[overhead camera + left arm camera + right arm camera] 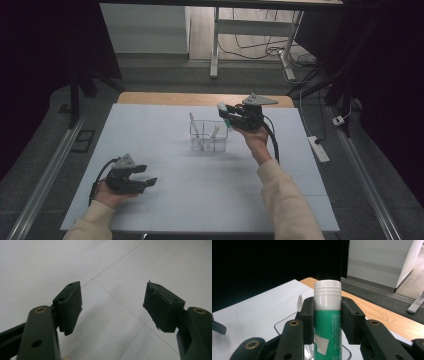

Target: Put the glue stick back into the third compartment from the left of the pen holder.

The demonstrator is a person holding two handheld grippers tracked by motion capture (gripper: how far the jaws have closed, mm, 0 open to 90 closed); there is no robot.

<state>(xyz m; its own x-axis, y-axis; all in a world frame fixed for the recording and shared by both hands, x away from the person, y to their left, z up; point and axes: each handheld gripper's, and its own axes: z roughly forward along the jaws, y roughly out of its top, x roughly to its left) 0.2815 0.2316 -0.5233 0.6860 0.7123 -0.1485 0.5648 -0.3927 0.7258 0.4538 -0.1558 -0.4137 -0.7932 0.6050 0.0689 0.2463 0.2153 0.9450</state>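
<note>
Item in hand: your right tool (223,111) clamps a green-and-white tube (327,322) just above the clear organizer (209,136); left tool (112,306) rests open, empty, on the counter (165,200). Next: likely lower the tube into a free compartment, then release.

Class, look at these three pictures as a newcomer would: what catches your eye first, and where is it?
The green tube with a white cap stands out, clamped in the right claw above the clear container at the table's middle. Near the front left, the left claw is held open over the pale tabletop, gripping nothing.
</note>
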